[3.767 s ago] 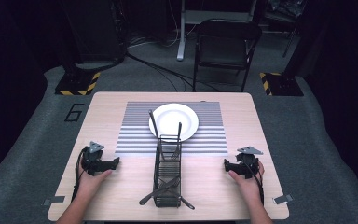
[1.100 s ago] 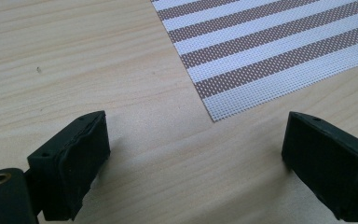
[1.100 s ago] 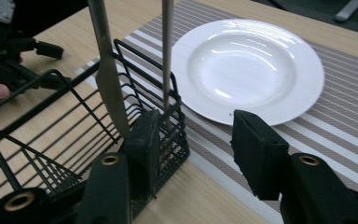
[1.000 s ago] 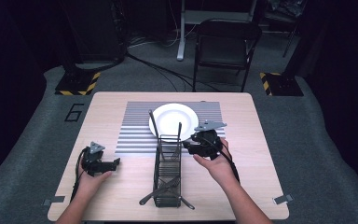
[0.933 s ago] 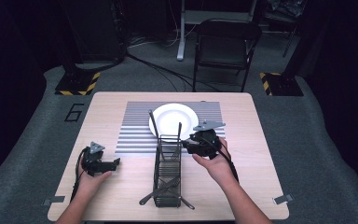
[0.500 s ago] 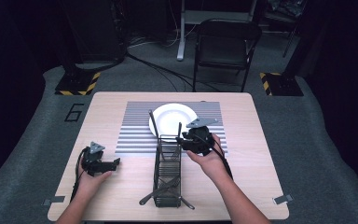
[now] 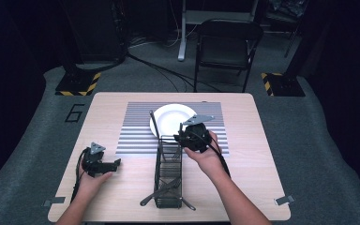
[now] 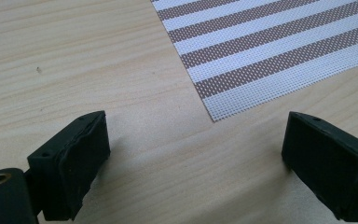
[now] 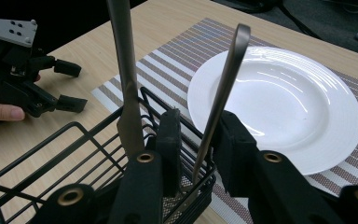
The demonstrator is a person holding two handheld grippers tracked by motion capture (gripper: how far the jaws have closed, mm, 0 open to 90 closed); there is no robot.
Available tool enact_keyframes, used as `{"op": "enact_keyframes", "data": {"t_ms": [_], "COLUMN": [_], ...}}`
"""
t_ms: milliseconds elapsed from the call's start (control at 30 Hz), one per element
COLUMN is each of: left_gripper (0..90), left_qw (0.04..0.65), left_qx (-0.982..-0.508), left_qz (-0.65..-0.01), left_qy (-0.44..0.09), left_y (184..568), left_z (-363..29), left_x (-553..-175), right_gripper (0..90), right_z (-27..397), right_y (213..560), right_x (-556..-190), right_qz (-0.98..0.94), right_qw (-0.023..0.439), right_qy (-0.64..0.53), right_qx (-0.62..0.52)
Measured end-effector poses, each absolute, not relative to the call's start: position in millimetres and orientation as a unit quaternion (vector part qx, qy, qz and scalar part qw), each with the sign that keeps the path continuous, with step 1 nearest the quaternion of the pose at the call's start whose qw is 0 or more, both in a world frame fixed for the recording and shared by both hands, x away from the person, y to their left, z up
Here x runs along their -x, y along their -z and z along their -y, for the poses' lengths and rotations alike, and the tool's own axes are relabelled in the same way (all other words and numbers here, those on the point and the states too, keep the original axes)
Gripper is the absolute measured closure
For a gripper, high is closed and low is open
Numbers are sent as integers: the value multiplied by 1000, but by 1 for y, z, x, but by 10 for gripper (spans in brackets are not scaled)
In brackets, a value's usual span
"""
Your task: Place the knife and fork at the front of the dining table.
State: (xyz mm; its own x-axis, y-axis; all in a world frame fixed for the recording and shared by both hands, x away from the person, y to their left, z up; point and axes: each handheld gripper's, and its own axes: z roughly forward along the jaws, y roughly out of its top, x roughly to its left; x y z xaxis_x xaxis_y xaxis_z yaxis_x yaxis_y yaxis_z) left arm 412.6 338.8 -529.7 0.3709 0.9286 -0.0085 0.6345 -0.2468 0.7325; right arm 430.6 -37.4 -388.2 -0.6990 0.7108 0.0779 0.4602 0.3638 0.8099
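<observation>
A black wire cutlery basket (image 7: 168,187) stands on the wooden table, in front of a white plate (image 7: 173,117) on a striped placemat (image 7: 136,136). My right gripper (image 7: 183,137) is at the basket's far end. In the right gripper view its jaws (image 9: 199,128) have just been closing around an upright metal utensil handle (image 9: 228,74). The right pad touches the handle and a thin gap stays at the left pad. A second utensil (image 9: 123,60) stands just left of the jaws. My left gripper (image 7: 117,164) rests open on the table, empty (image 8: 196,140).
More cutlery lies across the basket's near end (image 7: 161,190). A long handle (image 7: 153,123) leans out of the basket's far left corner. A folding chair (image 7: 227,47) stands beyond the table. The placemat's corner (image 8: 270,51) lies ahead of the left jaws.
The right hand left the table's right side and came in to the basket's far end, its jaws narrowing around a utensil handle. The left gripper has not moved.
</observation>
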Motion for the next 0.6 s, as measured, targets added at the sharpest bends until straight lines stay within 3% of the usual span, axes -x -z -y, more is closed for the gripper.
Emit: {"op": "enact_keyframes", "data": {"t_ms": [300, 600], "left_gripper": [74, 74], "left_qw": [333, 333], "left_qx": [-758, -758], "left_qz": [-515, -516], "left_qy": [-220, -220], "left_y": [530, 530], "left_z": [-339, -339], "left_x": [-413, -413], "right_gripper": [829, 857], "right_z": [37, 38], "right_y": [388, 387], "right_x": [-435, -426], "right_qz": [-814, -812], "right_qw": [150, 155], "right_qy": [-432, -441], "right_qx": [-358, -349]}}
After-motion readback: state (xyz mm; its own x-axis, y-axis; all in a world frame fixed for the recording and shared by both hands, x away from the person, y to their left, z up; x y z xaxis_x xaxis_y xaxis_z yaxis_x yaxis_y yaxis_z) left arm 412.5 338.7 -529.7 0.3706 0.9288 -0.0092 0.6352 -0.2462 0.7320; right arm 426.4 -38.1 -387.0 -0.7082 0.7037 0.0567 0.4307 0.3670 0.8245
